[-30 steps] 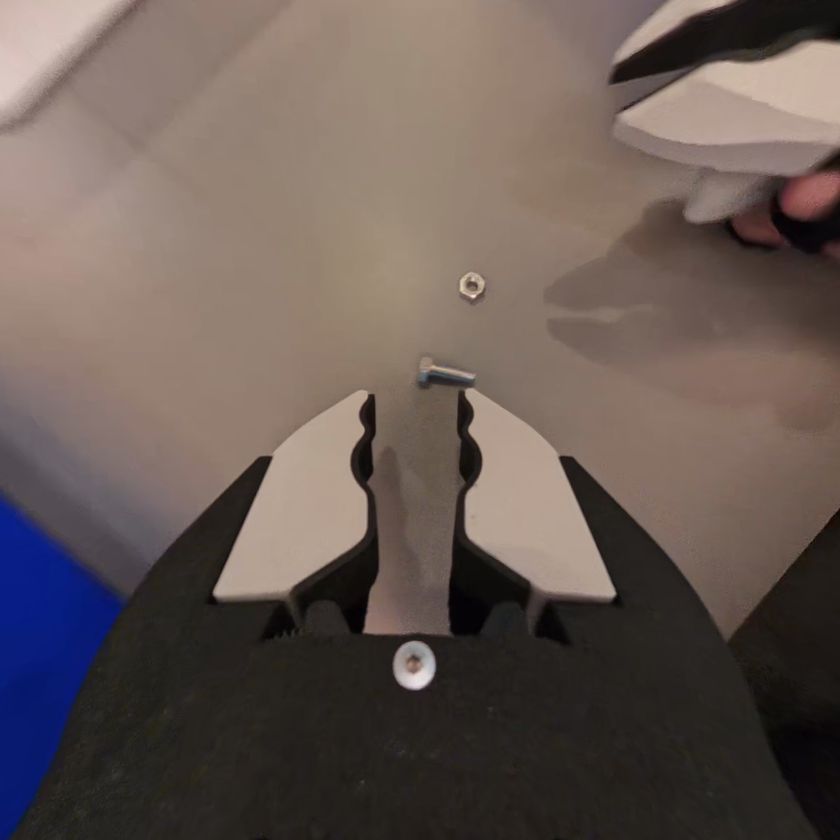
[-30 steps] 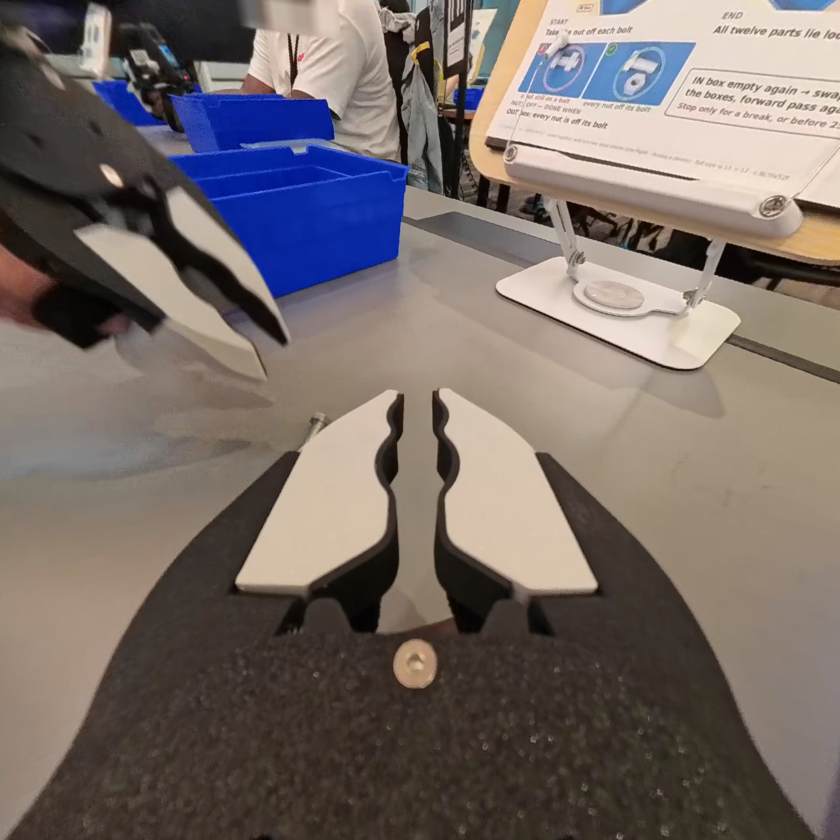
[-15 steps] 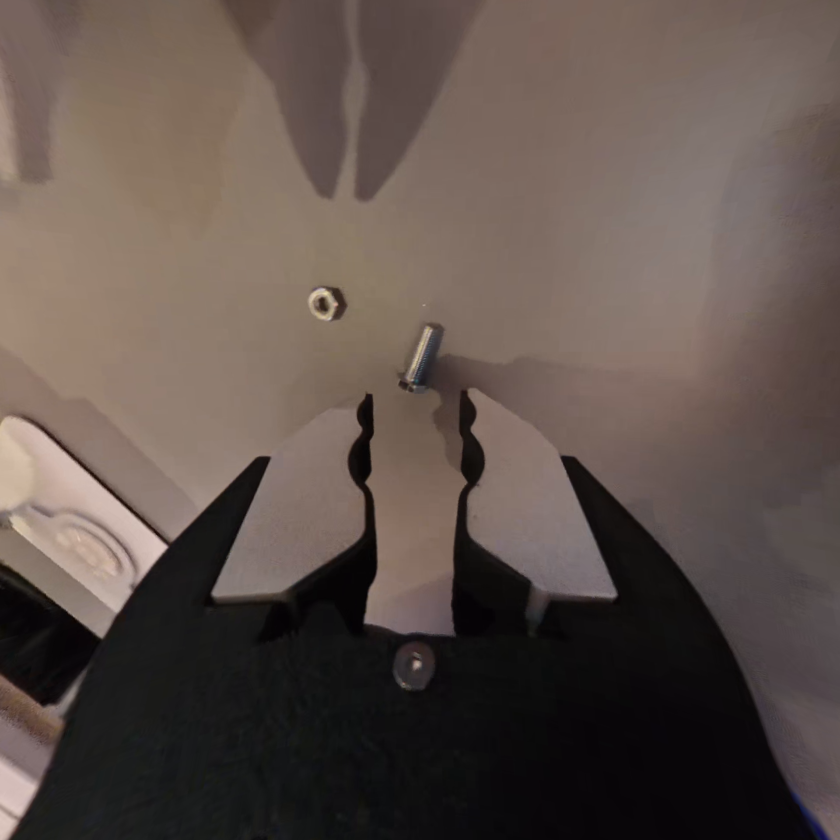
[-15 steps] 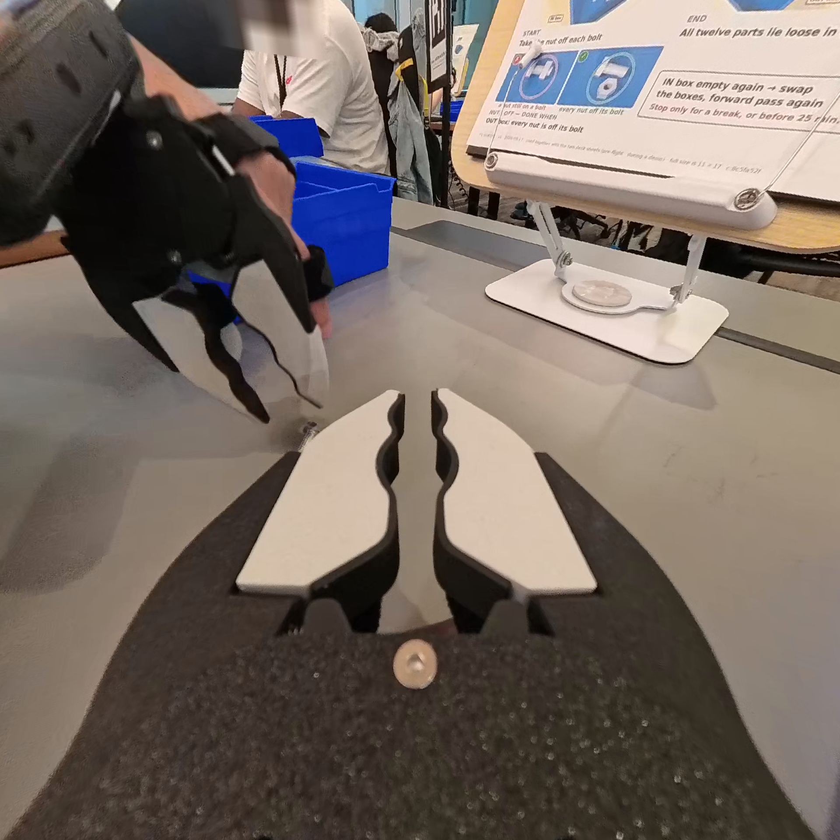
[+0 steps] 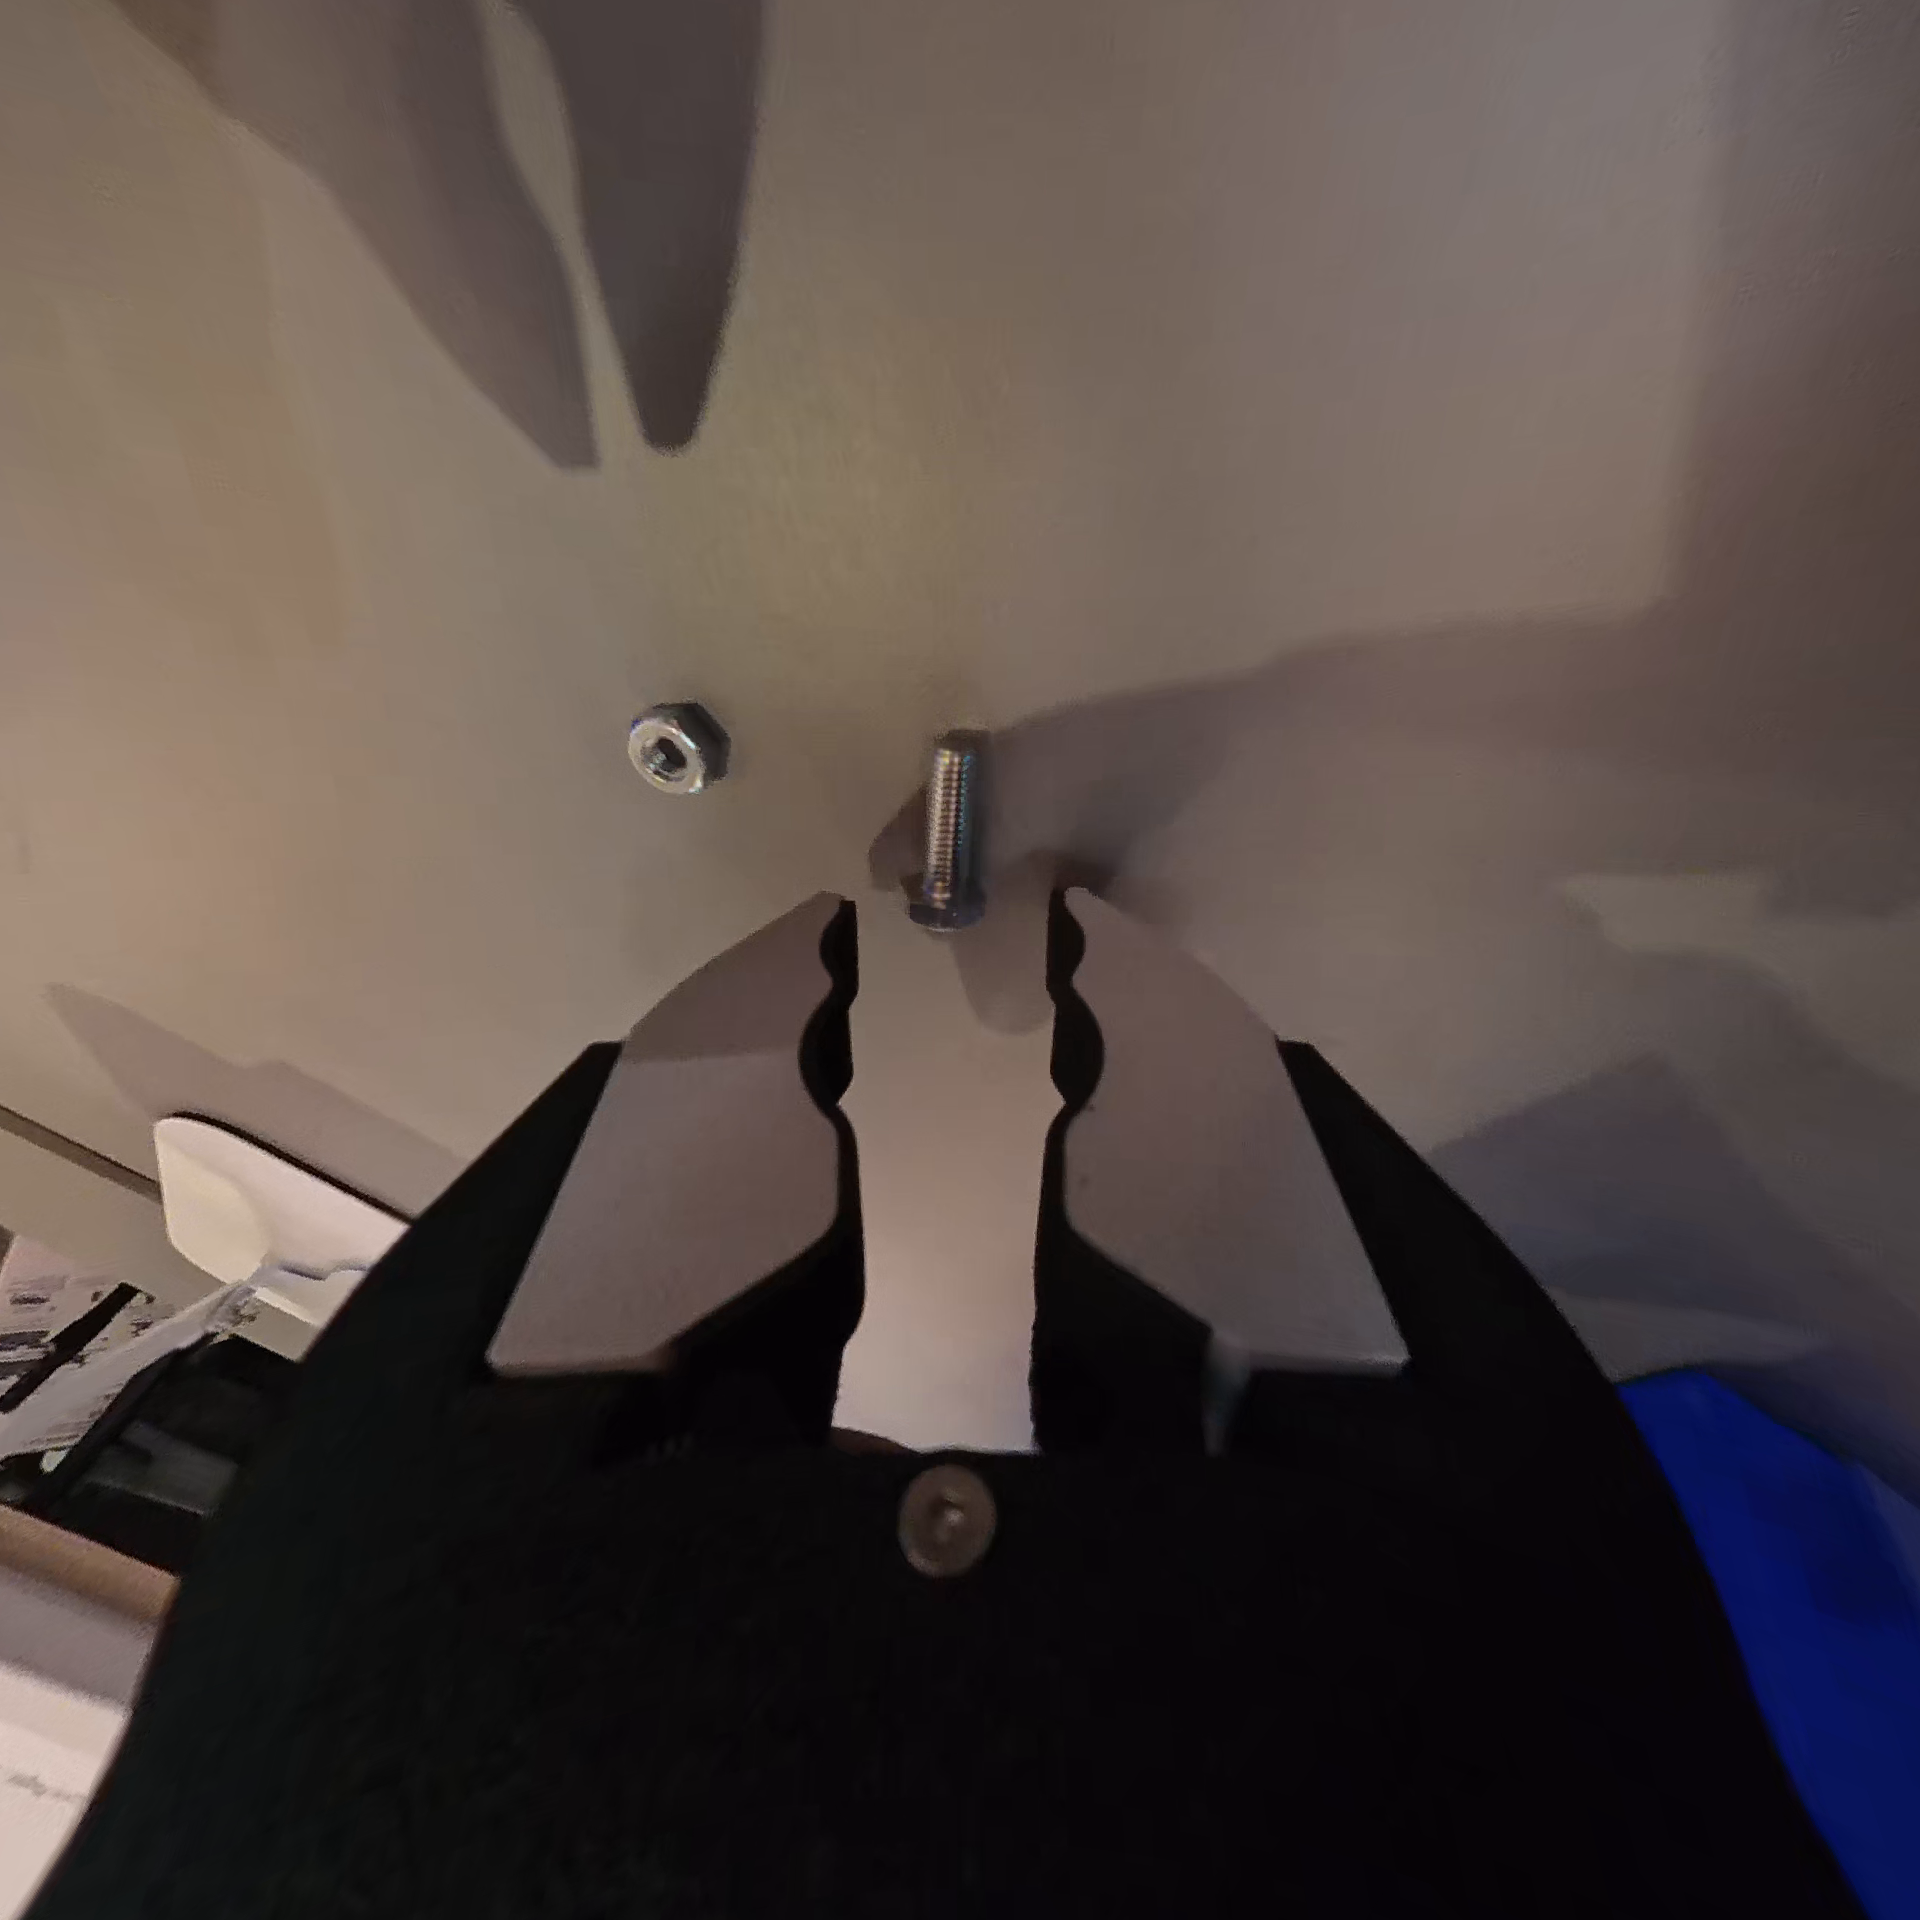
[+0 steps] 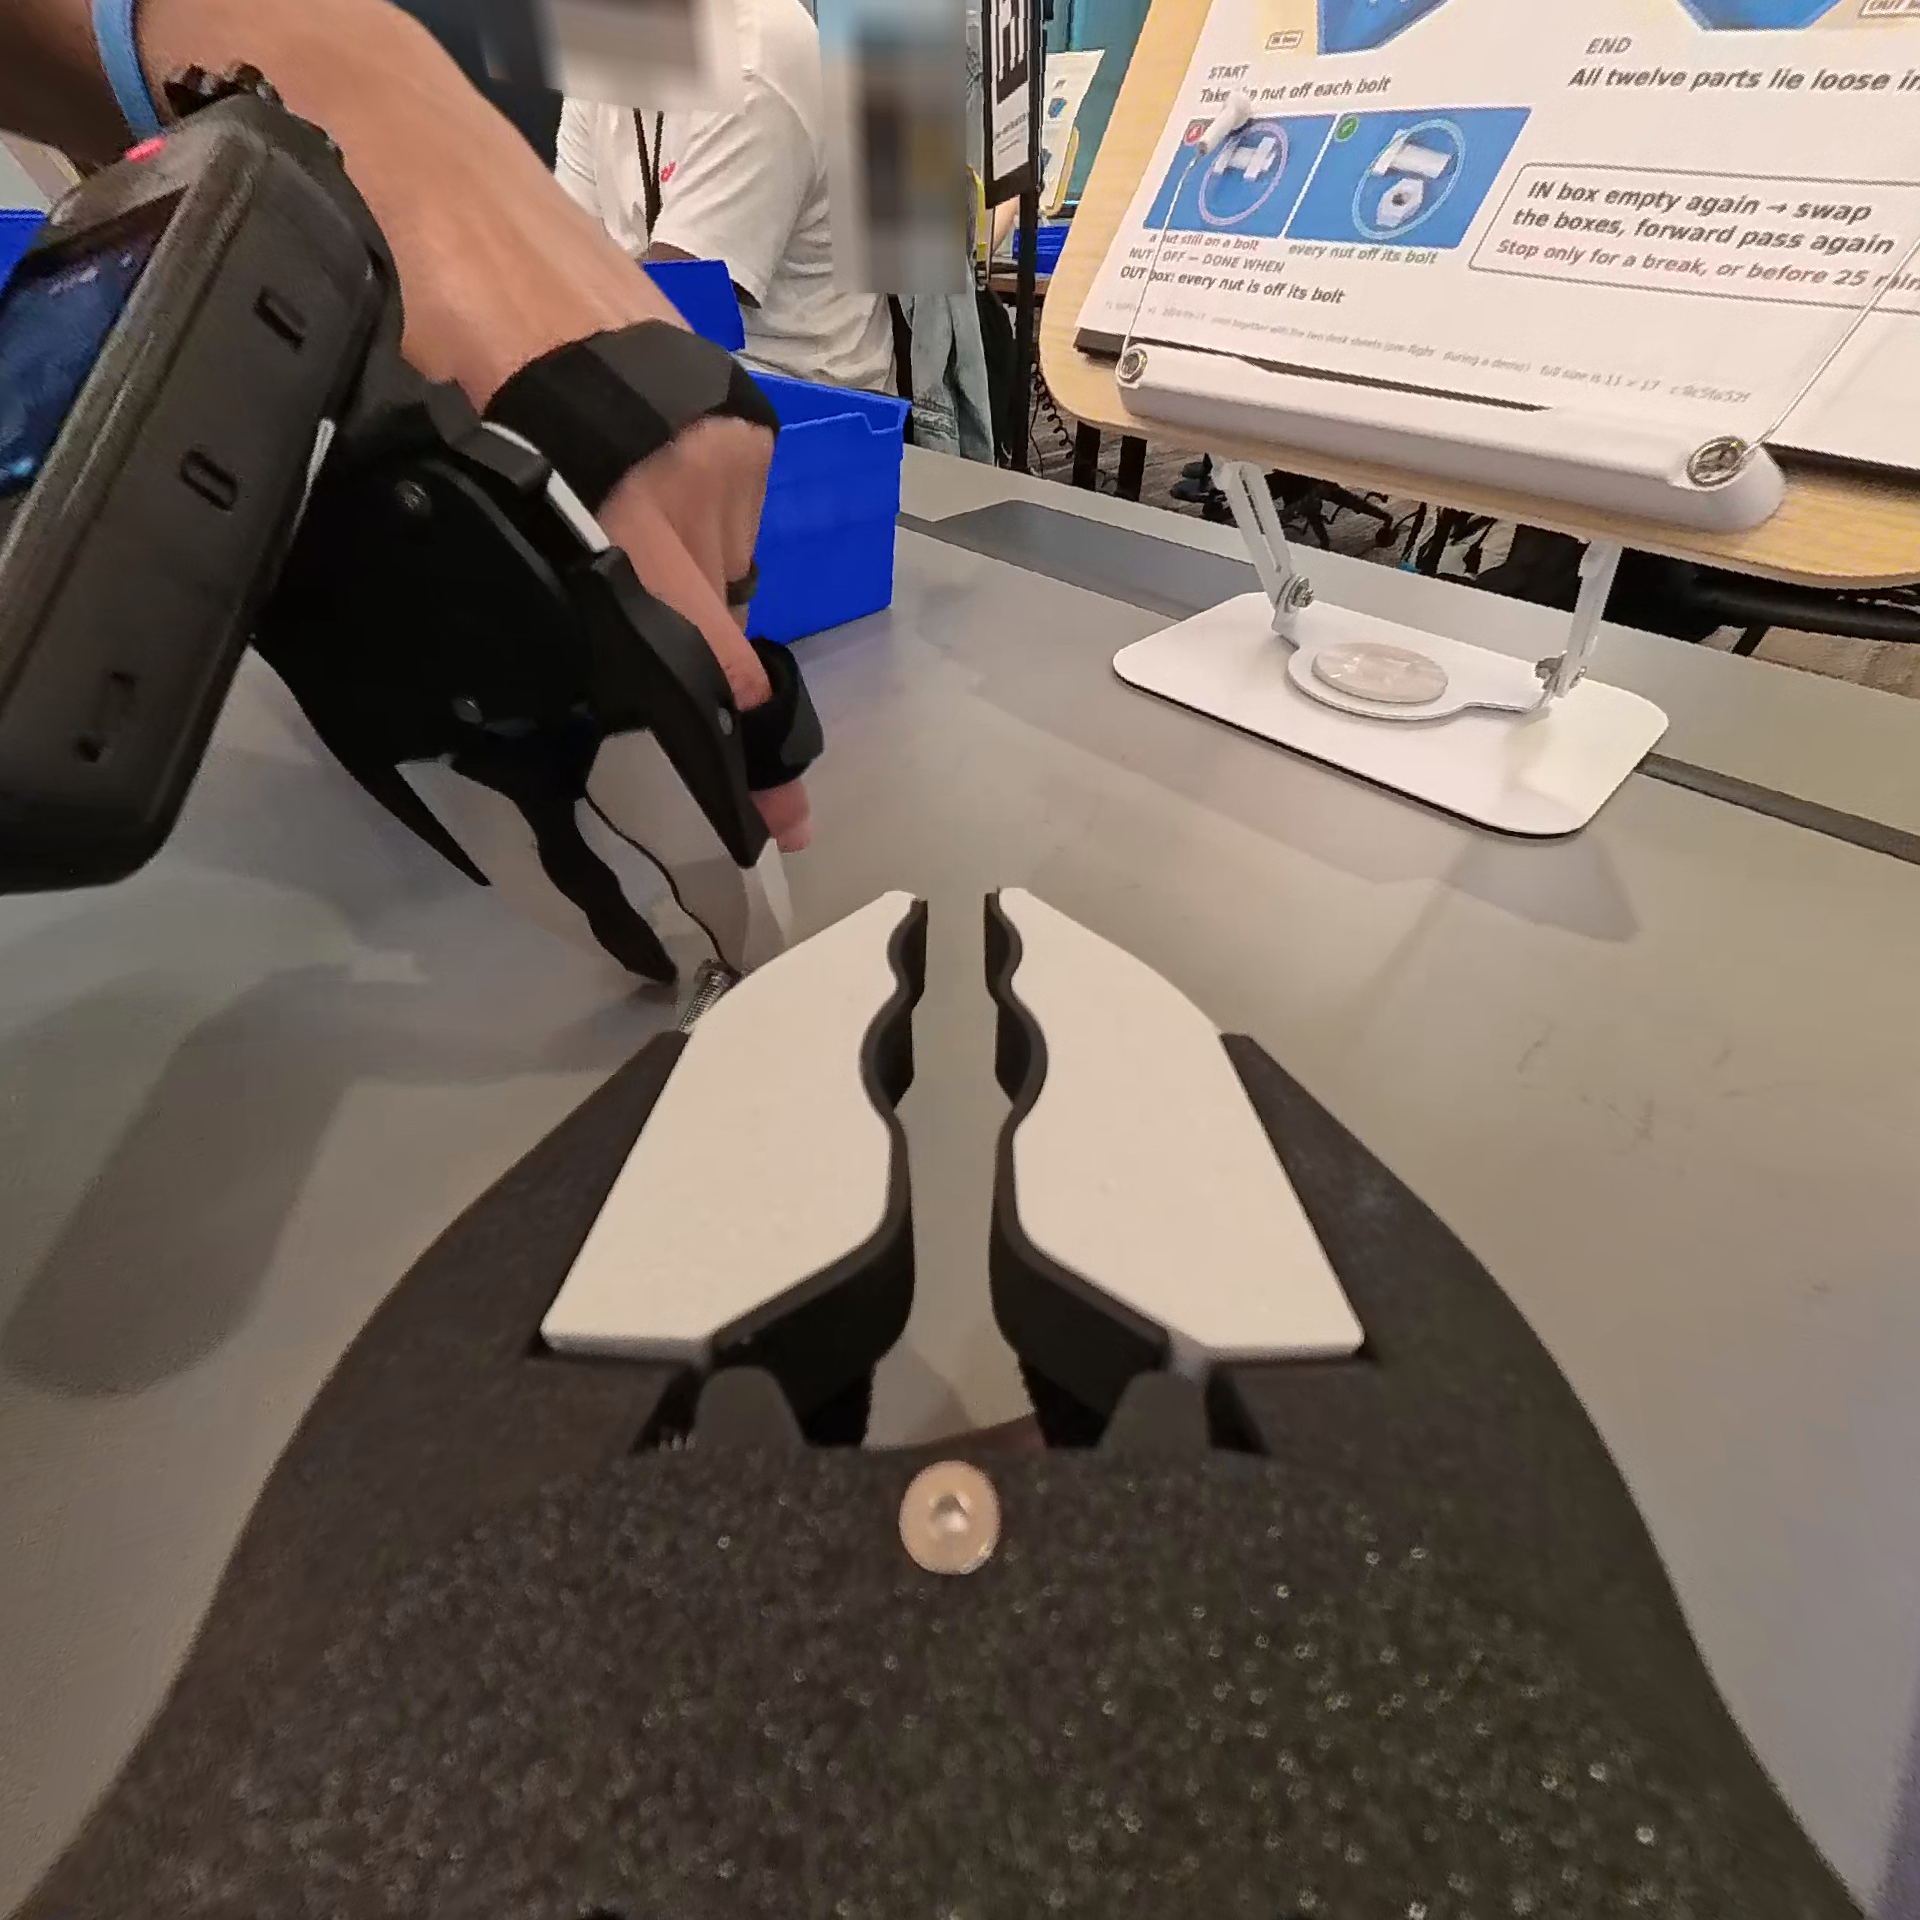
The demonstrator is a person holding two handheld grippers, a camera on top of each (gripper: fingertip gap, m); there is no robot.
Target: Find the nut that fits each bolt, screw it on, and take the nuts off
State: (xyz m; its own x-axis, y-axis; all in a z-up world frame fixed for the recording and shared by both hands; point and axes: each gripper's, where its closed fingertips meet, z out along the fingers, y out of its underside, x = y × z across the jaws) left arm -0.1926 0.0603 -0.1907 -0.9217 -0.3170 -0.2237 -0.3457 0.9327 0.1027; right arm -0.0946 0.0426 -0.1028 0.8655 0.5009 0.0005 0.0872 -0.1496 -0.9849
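Observation:
A small silver bolt [image 5: 954,821] lies on the grey table [image 5: 1247,416], its head toward me. A silver hex nut [image 5: 677,746] lies loose a little to its left. My left gripper [image 5: 951,909] is open and low over the table, and the bolt's head sits just between its fingertips, with nothing gripped. In the right wrist view the left gripper [image 6: 717,961] points down at the bolt [image 6: 704,995], held by a hand. My right gripper [image 6: 953,902] hovers beside it, empty, its jaws only a narrow gap apart. The nut is hidden in this view.
A blue bin [image 6: 826,499] stands behind the left gripper and also shows in the left wrist view [image 5: 1787,1558]. A document stand with a white base [image 6: 1392,727] and an instruction sheet [image 6: 1507,208] is at the back right. A person in a white shirt [image 6: 727,197] stands beyond the table. The grippers' ends are close to 12 cm from one another. From the left gripper's tips to the silver hex nut [image 5: 677,746] is close to 4 cm.
My left gripper has swung round and come down toward the bolt, so the bolt's head now lies between its fingertips. The right gripper has barely moved and kept the same gap.

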